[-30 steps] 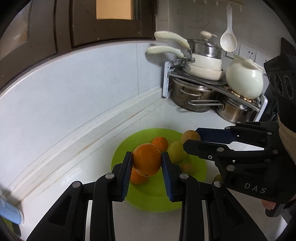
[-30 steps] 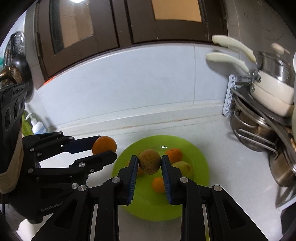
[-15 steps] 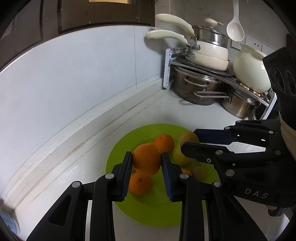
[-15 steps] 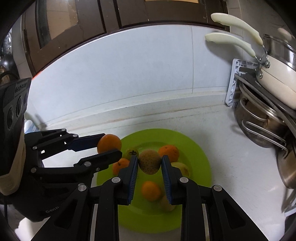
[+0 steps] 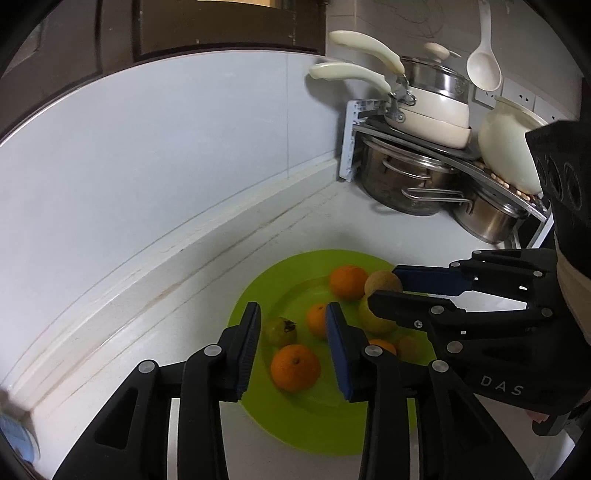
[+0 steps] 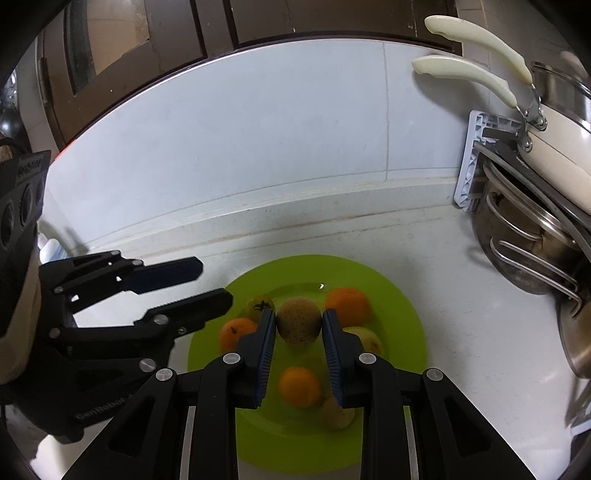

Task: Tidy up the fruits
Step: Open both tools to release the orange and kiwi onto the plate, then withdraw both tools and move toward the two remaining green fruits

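Far right, a metal rack point(image 5: 413, 142) is carrying cream pans point(image 5: 428, 114) above steel pots point(image 5: 402, 181). A pale ladle point(image 5: 484, 66) is hanging on the wall beside a cream jar point(image 5: 506, 147). Dark cabinet doors point(image 6: 147, 33) are looming over the white surface point(image 6: 461, 295).

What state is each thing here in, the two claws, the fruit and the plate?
Left gripper: jaws just opened, empty.
Large orange: released, lying on the green plate.
Right gripper: shut on the brown fruit, held above the plate.
Green plate: flat on the counter, holding several loose fruits.
Stacked pots: on the corner rack, lidded.
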A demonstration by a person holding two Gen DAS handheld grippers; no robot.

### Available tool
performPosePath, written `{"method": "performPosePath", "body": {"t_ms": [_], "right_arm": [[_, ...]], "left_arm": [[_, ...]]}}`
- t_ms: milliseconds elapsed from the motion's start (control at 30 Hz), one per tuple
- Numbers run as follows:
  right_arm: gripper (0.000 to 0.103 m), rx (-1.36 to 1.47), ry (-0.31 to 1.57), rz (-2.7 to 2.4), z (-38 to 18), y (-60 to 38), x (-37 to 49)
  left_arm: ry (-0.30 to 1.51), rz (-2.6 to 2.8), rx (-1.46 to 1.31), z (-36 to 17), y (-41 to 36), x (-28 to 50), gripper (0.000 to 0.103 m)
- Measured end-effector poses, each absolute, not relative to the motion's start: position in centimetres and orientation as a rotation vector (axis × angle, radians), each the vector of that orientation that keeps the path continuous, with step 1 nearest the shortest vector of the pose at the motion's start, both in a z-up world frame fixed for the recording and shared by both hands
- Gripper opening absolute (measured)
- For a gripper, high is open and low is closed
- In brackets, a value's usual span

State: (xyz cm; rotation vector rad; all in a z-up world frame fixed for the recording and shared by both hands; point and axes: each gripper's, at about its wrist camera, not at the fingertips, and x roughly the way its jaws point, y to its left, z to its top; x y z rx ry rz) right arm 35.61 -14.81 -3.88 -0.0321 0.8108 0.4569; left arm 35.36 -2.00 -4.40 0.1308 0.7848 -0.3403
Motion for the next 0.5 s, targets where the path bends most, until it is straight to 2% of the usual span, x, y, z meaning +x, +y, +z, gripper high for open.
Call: {"method": "performPosePath", "body": {"t_ms": [267, 333, 400, 500], "right_arm": [[0.027, -0.051, 0.831, 0.451, -4.7, -14.4, 36.0], [0.029, -0.05, 0.834, 0.449, -4.8, -14.3, 36.0], [0.036, -0.059, 0.83, 0.439, -4.7, -14.3, 35.9], [0.037, -0.071, 0.818, 0.426, -4.4, -14.5, 35.5]], "left_arm": [[0.799, -0.291, 0.148, -5.1, -1.1, 35.1, 0.042], [0.797, -0.285, 0.151, -5.1, -1.1, 34.9, 0.043], [0.793, -0.282, 0.146, -5.0, -1.0, 34.7, 0.044], [0.784, -0.274, 0.144, -4.7, -0.9, 34.3, 0.045]]}}
